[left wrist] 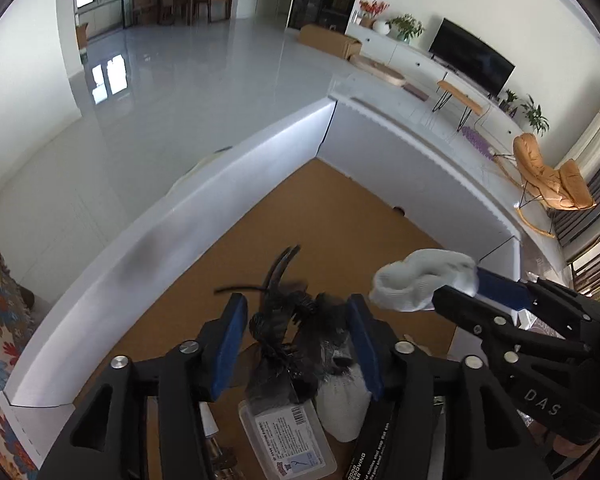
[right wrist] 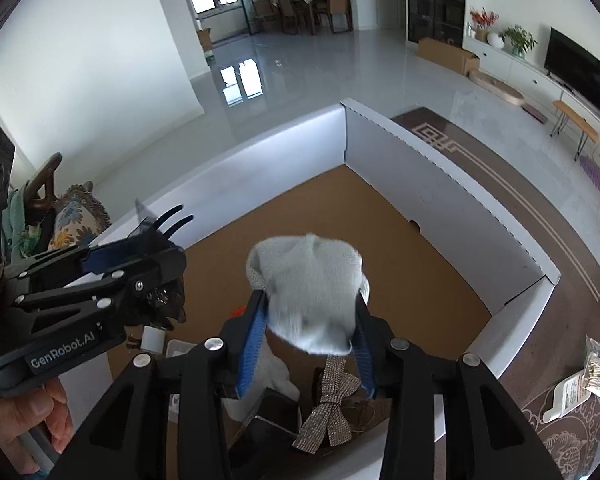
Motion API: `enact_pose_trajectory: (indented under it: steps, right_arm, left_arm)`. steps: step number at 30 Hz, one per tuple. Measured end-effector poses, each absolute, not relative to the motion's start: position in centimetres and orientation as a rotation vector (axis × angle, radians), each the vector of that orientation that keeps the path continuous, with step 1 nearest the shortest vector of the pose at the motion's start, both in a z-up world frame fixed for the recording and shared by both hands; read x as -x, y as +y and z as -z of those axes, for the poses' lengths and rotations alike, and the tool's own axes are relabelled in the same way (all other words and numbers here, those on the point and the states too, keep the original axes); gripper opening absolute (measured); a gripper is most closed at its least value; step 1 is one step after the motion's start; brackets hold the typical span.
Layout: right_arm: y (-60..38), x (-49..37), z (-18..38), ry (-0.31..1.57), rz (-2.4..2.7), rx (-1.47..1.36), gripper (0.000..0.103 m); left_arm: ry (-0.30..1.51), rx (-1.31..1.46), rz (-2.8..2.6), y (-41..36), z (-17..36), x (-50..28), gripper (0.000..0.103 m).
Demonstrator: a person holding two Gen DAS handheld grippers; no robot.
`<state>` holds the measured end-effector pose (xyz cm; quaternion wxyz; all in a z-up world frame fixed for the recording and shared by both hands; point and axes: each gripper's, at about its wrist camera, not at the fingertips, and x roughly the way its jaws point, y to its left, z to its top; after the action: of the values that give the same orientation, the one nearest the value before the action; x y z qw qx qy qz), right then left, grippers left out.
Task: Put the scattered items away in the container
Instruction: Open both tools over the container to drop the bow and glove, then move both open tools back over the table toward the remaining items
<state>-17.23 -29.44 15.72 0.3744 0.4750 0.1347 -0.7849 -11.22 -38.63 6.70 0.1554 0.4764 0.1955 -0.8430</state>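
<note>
Over a white cardboard box (left wrist: 400,160) with a brown bottom, my left gripper (left wrist: 297,304) stands open. A black clawed hair clip with dark fluff (left wrist: 288,320) sits loose between its blue pads. In the right wrist view the same gripper (right wrist: 164,252) shows at the left, with the clip's black prongs (right wrist: 172,216) poking past its tip. My right gripper (right wrist: 310,300) is open above the box (right wrist: 420,188). A white sock (right wrist: 312,280) lies between its fingers, blurred at its lower edge. From the left wrist view the sock (left wrist: 420,280) sits at that gripper's tip (left wrist: 456,292).
In the box lie a clear labelled packet (left wrist: 288,436), a white cloth (left wrist: 340,404), a black carton (left wrist: 372,448) and a rhinestone bow (right wrist: 328,400). A small packet (right wrist: 580,384) rests on the patterned carpet to the right. A floral cushion (right wrist: 76,220) sits left of the box.
</note>
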Motion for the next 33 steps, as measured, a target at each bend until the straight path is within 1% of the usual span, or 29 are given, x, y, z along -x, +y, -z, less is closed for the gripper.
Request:
enact_pose_trajectory:
  steps: [2,7,12,15,17,19,20,21,23,25,27,30,33]
  right_arm:
    - [-29.7,18.5,-15.0,0.321,2.007,-1.265,0.047]
    - [-30.3,19.5,-14.4,0.346,1.998,-1.286,0.048]
    - [-29.7,18.7,-14.3,0.35,1.995,-1.269,0.048]
    - [-26.9,17.2,-15.4,0.287,2.055,-1.179,0.048]
    - [-23.0,15.5,-16.6,0.224,2.141,-1.048,0.048]
    - [-18.0,13.0,-17.4,0.203,2.255,-0.898,0.048]
    - [-15.2,11.9,-17.1,0.202,2.298,-0.854,0.048]
    - [-12.4,10.7,-16.4,0.214,2.33,-0.84,0.048]
    - [-7.1,8.7,-14.3,0.278,2.386,-0.869,0.048]
    - [-1.7,7.1,-11.6,0.342,2.44,-0.949,0.048]
    - [3.3,5.7,-9.1,0.341,2.47,-1.065,0.048]
    - [9.7,3.8,-6.7,0.303,2.548,-1.201,0.048]
    - [16.1,1.6,-6.2,0.22,2.639,-1.262,0.048]
  left_arm:
    - [0.575,-1.378,2.395,-38.5,-5.9,11.4,0.065]
    - [0.577,-1.387,2.388,-37.9,-5.3,11.1,0.067]
    - [0.512,-1.393,2.392,-36.6,-5.6,10.9,0.067]
    - [0.445,-1.333,2.464,-34.1,-7.5,9.4,0.067]
    - [0.38,-1.287,2.558,-31.1,-9.1,7.9,0.067]
    - [0.299,-1.3,2.658,-27.1,-10.3,6.4,0.068]
    - [0.251,-1.323,2.718,-24.5,-10.8,5.7,0.077]
    - [0.208,-1.341,2.765,-22.1,-11.1,5.2,0.091]
    - [0.116,-1.372,2.861,-17.1,-10.9,4.0,0.1]
    - [0.057,-1.436,2.932,-12.0,-9.5,3.3,0.1]
    - [0.033,-1.508,2.983,-7.0,-6.8,3.1,0.1]
    - [0.077,-1.604,2.993,-1.5,-2.4,3.8,0.1]
    - [0.132,-1.603,2.994,1.8,0.3,3.8,0.1]
